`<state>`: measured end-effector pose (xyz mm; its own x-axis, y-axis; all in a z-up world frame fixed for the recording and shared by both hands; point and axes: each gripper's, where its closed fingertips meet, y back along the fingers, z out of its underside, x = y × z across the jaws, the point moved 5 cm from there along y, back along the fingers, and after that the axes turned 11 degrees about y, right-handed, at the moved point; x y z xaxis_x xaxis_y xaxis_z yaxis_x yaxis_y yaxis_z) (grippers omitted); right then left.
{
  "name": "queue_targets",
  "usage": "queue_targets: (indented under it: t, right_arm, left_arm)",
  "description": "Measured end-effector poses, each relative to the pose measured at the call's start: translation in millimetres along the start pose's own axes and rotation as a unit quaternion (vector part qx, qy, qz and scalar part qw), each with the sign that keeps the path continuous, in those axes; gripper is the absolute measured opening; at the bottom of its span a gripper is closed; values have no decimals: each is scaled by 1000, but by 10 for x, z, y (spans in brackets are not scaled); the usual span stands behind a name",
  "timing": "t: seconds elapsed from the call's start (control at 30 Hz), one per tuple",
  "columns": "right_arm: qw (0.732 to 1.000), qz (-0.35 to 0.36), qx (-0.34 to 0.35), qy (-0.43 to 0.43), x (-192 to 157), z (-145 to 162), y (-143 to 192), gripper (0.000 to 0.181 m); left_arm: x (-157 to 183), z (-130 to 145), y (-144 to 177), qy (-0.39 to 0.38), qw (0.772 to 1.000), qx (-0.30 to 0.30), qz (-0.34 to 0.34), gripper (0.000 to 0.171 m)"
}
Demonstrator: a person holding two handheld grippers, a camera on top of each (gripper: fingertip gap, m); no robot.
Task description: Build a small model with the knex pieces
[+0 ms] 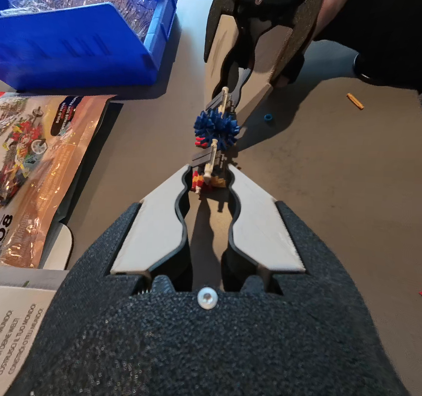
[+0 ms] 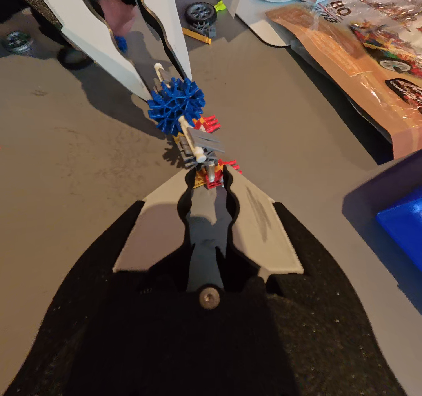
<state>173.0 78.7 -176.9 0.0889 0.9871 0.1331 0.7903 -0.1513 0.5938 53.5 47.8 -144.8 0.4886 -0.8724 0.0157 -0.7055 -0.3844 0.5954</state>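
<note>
A small toy model of plastic rods and connectors (image 1: 213, 147) hangs between my two grippers above the grey table (image 1: 319, 179). It has blue snowflake connectors (image 1: 215, 126) in the middle, grey plates, white rods and red and yellow ends. My left gripper (image 1: 209, 178) is shut on its near red and yellow end. My right gripper (image 1: 230, 102) comes in from the top and grips the far end. In the right wrist view my right gripper (image 2: 209, 176) is shut on the model (image 2: 189, 134), and the left gripper (image 2: 170, 88) holds the other end beyond the blue connectors (image 2: 175, 105).
A blue bin (image 1: 80, 38) with clear bags stands at the upper left. A printed toy bag (image 1: 38, 163) lies left of the model. A small blue ring (image 1: 267, 118) and an orange rod (image 1: 355, 101) lie on the table. A wheel (image 2: 201, 13), a yellow rod (image 2: 196, 36) and loose parts lie far off. There is about 7 centimetres between the tips of the two grippers.
</note>
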Motion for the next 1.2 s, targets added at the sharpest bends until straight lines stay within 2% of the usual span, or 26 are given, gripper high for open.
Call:
queue_targets:
  t: [0.07,0.17,0.27,0.37,0.43,0.5,0.63,0.77,0.83,0.93,1.0,1.2]
  right_arm:
    - [1000,10,-1,-5,31,5,11,25]
    - [1000,13,4,-4,32,-5,44,34]
    - [1000,13,18,1,17,-42,101,35]
    - [1000,-3,1,-9,3,19,58,34]
    - [1000,-5,-3,-2,-16,24,37,25]
    - [1000,1,-9,-3,-5,44,27,23]
    - [1000,8,-9,-11,20,43,50,40]
    - [1000,14,-15,-18,46,64,88,49]
    - [1000,15,3,-15,38,22,145,47]
    - [1000,14,15,-21,50,3,172,28]
    - [1000,10,0,-20,37,40,118,27]
    - [1000,-3,11,-25,29,19,96,25]
  left_arm:
    - [-3,-11,5,1,1000,1,-1,26]
    - [-43,-46,54,1,1000,13,-8,37]
    - [-73,-46,117,-9,1000,17,-11,35]
    - [-29,13,76,-30,1000,-3,-8,34]
    - [-1,19,29,-41,999,-2,-4,30]
    - [17,7,-10,-39,999,3,5,30]
    - [11,-21,-51,-32,999,15,10,31]
    - [20,1,-73,-30,999,13,18,30]
    - [43,18,-89,-26,999,11,25,30]
    - [91,45,-115,-25,999,1,25,29]
    - [142,53,-126,-29,999,1,27,29]
    - [208,70,-50,-23,998,12,55,34]
